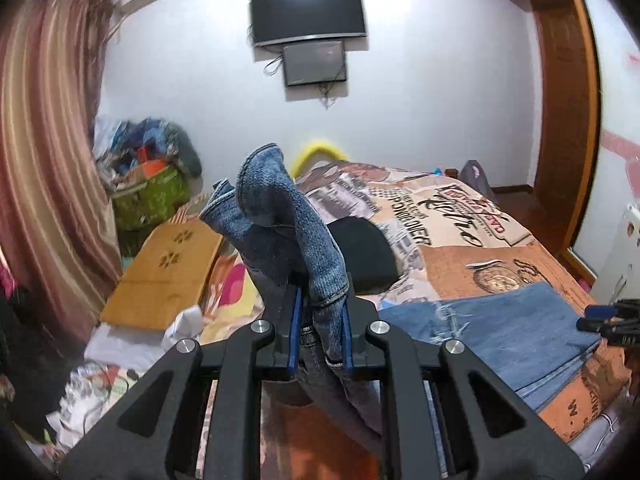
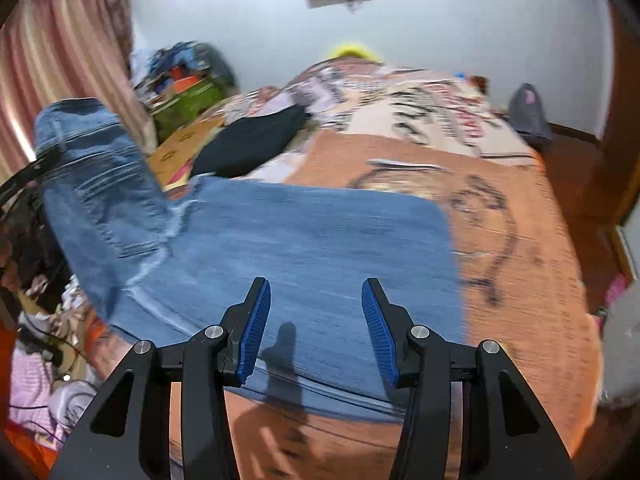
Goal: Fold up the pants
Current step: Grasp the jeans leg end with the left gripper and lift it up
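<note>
Left wrist view: the left gripper [image 1: 320, 322] was clamped on a bunched fold of the blue jeans [image 1: 280, 216], which rose above its fingers and hung below them. Right wrist view: the right gripper [image 2: 316, 320] stood with fingers apart over the jeans' flat part [image 2: 312, 236] on the printed bedspread [image 2: 520, 240] (one end lifted at left).

A home bedroom: a bed [image 1: 500, 264] under a printed cover, striped curtains [image 1: 48, 152] and a wall-mounted television [image 1: 308, 14].
</note>
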Motion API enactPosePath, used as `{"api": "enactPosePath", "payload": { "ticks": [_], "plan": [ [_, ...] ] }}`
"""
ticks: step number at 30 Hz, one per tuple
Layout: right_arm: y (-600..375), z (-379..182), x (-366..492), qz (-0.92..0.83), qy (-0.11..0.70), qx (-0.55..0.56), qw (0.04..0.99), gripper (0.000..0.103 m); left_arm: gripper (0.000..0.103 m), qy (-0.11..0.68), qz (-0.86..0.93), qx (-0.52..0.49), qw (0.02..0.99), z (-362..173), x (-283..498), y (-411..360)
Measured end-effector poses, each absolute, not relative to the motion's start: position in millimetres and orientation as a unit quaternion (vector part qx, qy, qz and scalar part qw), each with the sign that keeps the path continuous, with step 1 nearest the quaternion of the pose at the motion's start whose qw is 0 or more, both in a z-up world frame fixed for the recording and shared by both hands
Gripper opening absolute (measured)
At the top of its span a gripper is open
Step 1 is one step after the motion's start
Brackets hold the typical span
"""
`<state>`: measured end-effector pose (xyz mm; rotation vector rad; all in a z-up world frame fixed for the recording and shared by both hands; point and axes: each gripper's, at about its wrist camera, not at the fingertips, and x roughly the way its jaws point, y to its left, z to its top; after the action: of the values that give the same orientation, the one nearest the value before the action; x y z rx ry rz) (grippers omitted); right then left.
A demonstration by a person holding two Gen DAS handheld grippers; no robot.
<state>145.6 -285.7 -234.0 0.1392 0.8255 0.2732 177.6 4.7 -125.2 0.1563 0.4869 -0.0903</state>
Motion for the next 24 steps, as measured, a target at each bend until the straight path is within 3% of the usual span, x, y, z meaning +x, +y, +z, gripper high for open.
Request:
{"api": "enactPosePath", "payload": {
  "ticks": [10,24],
  "plan": [
    [-344,-279,134,0.101,0.433,0.113,0.889,0.045,0.015,0.25,-0.117,0.103,0.956,-113,193,-77],
    [-352,-286,133,0.138,0.42,0.159,0.883,0.045,0.011,0.246,-0.191,0.136,0.94,-109,197,-173]
  ]
}}
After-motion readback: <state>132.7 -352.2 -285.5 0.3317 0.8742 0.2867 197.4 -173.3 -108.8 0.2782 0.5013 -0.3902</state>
